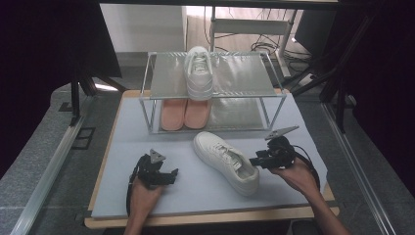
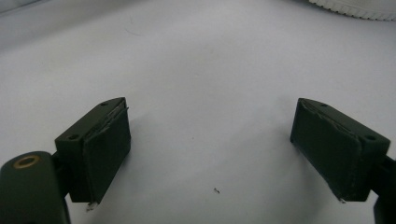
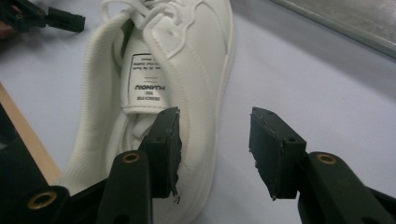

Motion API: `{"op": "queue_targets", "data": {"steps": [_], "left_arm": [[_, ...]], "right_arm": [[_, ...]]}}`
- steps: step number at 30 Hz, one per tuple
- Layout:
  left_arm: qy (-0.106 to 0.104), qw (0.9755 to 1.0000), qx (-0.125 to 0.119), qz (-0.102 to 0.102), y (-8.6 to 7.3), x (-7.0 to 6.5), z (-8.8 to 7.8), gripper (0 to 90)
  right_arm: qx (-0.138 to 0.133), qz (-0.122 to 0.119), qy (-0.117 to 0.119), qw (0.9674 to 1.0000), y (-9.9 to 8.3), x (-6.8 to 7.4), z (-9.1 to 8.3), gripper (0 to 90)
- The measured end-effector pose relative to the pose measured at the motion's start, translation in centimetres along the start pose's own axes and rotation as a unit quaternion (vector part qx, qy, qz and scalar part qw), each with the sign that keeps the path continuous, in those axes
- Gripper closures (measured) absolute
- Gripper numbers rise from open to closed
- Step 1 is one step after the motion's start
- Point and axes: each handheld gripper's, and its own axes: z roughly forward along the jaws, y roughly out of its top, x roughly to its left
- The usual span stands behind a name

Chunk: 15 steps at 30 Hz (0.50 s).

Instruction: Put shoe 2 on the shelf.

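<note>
White leather is the story here: a white sneaker (image 1: 225, 162) lies on the pale blue-grey mat (image 1: 195, 196) in front of the metal shoe rack (image 1: 213, 93), toe pointing up toward the rack and to the left, heel down toward the person's right hand. The right gripper (image 1: 255, 161) sits just beside that heel end, its tips close to the collar of the shoe. In the right gripper view the jaws stand partly apart, roughly half way, with the outer side wall of the sneaker (image 3: 159, 84) lying in and below the gap; the left-hand pad is in front of the shoe's upper, the other over bare mat, and neither pad is pressing on it, so nothing is gripped. Over on the other side, the left gripper (image 1: 169, 176) rests low over the mat, well apart from the sneaker, held in the person's left hand (image 1: 144, 193). The left gripper view shows its jaws spread wide with only mat between them, and a strip of the sneaker's ribbed sole (image 2: 355, 8) at the top edge. Up on the rack, a second white sneaker (image 1: 198, 72) sits on the top shelf, and a pair of pink slippers (image 1: 185, 113) lies on the lower shelf beneath it.
</note>
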Motion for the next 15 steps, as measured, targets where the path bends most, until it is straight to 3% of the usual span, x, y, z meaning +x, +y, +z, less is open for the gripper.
{"op": "queue_targets", "data": {"steps": [10,15], "left_arm": [[0.0,1.0,0.0,0.0,0.0,0.0,0.0,12.4],[0.0,1.0,0.0,-0.002,0.0,0.0,0.0,12.4]], "right_arm": [[0.035,-0.032,-0.005,0.9989,0.9,1.1,1.8,55.3],[0.053,-0.031,-0.004,0.9981,1.2,1.1,2.6,57.2]]}}
